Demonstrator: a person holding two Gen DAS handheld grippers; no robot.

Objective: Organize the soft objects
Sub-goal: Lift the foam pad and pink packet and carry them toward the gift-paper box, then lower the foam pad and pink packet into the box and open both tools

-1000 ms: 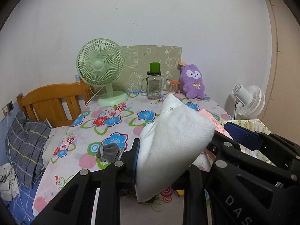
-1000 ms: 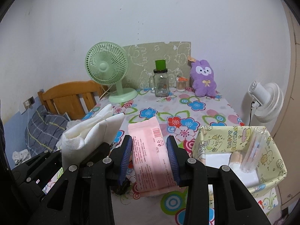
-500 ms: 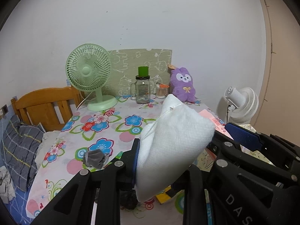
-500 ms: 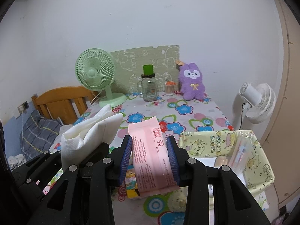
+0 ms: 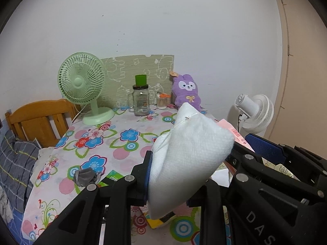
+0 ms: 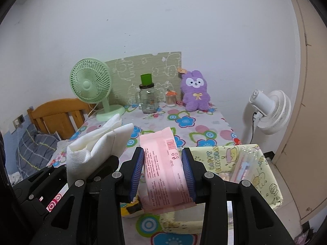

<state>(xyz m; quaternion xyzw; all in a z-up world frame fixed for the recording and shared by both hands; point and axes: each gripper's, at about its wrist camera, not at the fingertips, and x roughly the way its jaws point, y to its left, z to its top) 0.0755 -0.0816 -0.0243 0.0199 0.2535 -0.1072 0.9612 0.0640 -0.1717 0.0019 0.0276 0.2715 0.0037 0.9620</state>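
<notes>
My left gripper [image 5: 185, 175] is shut on a folded white cloth [image 5: 188, 155] and holds it above the floral table; the cloth also shows in the right wrist view [image 6: 96, 147]. My right gripper [image 6: 162, 173] is shut on a pink tissue pack [image 6: 163, 171], held above the table just left of a yellow cartoon-print basket [image 6: 265, 175]. A purple plush bunny [image 6: 195, 94] sits at the table's back. A small grey cloth [image 5: 85, 176] lies on the table at the left. A yellow soft item [image 6: 130, 208] lies under the pink pack.
A green desk fan [image 5: 85, 85], a glass jar with a green cup on top [image 5: 141, 100] and a small jar [image 5: 161, 101] stand along the back. A white floor fan [image 6: 269, 108] stands at the right. A wooden bed headboard [image 5: 38, 118] is at the left.
Both grippers have pulled back and risen with their loads; the table's back objects look smaller and farther. The basket has come closer beside the right gripper.
</notes>
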